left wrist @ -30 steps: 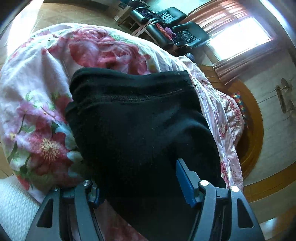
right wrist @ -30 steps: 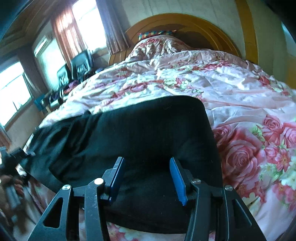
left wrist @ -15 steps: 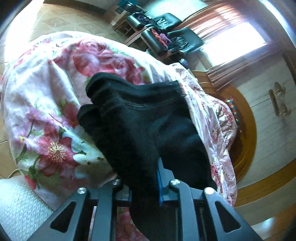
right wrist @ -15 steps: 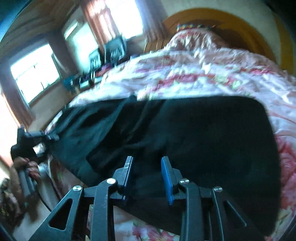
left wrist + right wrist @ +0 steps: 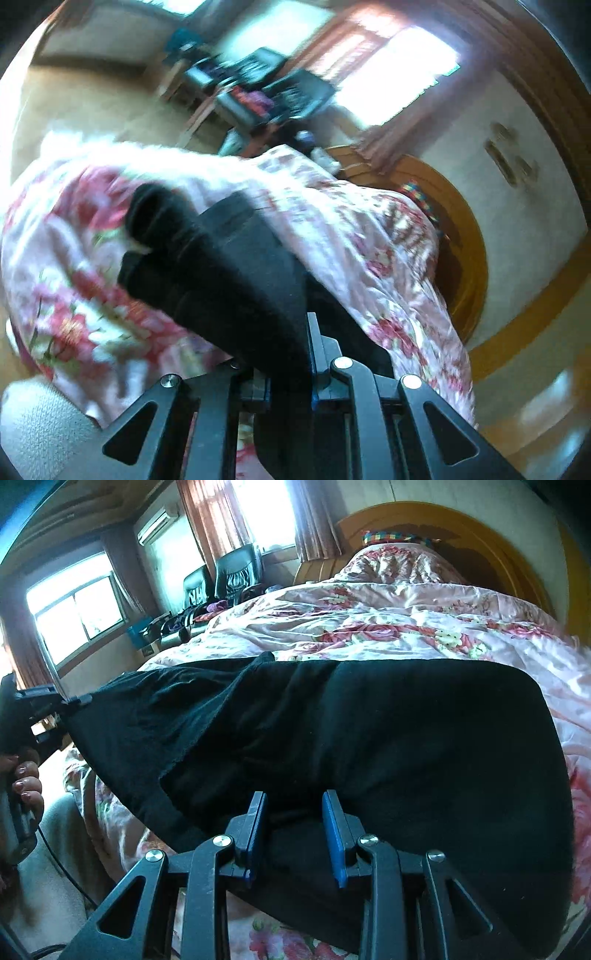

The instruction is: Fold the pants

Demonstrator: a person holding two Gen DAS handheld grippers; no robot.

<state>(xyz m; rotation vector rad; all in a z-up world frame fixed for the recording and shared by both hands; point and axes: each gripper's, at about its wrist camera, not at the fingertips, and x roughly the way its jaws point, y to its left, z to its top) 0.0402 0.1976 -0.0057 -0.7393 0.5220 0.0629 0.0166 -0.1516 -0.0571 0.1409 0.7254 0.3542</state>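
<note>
On the floral bed: black pants, spread flat, near edge gathered. Left claw clamped on one end; right claw narrow, fabric bunched between its pads; lift both ends level, keeping the edge taut

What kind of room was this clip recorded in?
Most likely a home bedroom: a bed under a floral quilt, a curved wooden headboard, and curtained windows.

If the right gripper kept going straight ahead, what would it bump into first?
Probably the black pants: the right gripper already has their fabric between its fingers, with more cloth straight ahead. Beyond lies the flowered quilt.
</note>
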